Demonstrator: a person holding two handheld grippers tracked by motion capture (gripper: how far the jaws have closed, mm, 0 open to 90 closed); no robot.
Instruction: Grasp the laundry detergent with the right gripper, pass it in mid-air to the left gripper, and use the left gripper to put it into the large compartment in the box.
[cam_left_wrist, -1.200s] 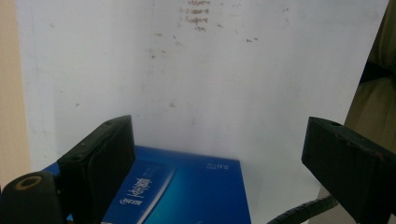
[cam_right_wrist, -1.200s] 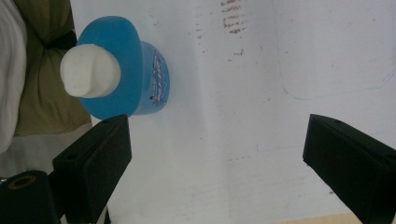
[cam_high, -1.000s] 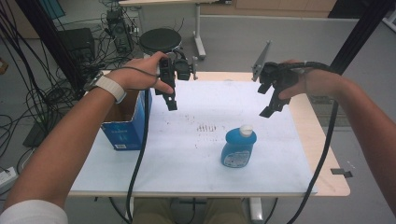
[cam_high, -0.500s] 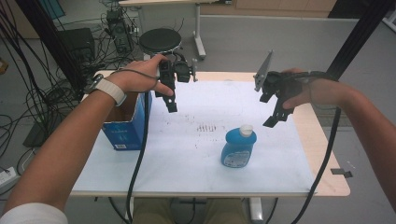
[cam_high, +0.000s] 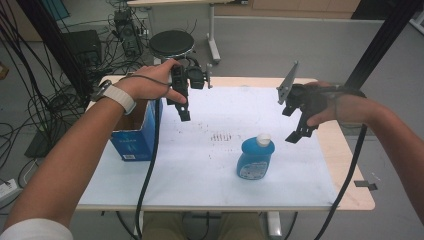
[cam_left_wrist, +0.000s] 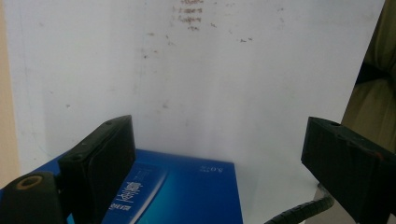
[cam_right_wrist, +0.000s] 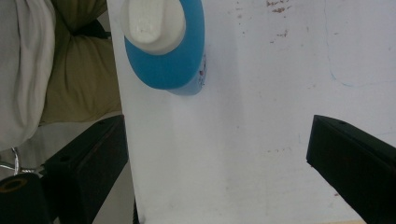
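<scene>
Near the front of the white-topped counter (cam_high: 200, 165) stands the blue plastic bottle with a white cap (cam_high: 255, 157), upright and with bare counter all around it. It is the thing to reach for, and nothing touches it yet.

Just behind the bottle and to its right hangs the right gripper (cam_high: 298, 120), up in the air, its black jaws spread wide and holding nothing. In the right gripper view the blue bottle (cam_right_wrist: 167, 44) sits off to one side, not between the jaws. So a good next move would be to swing that gripper over until the bottle's body lines up in the gap, then come down slowly and squeeze around the wide middle, not the cap. A bottle like this looks smooth and may tip, so go gently.

Far to the left of the bottle stands the open blue cardboard box (cam_high: 136, 132), near the counter's left edge. The left gripper (cam_high: 182, 106) hovers beside that box, its jaws spread too and empty. It should wait there, out of the way.
</scene>
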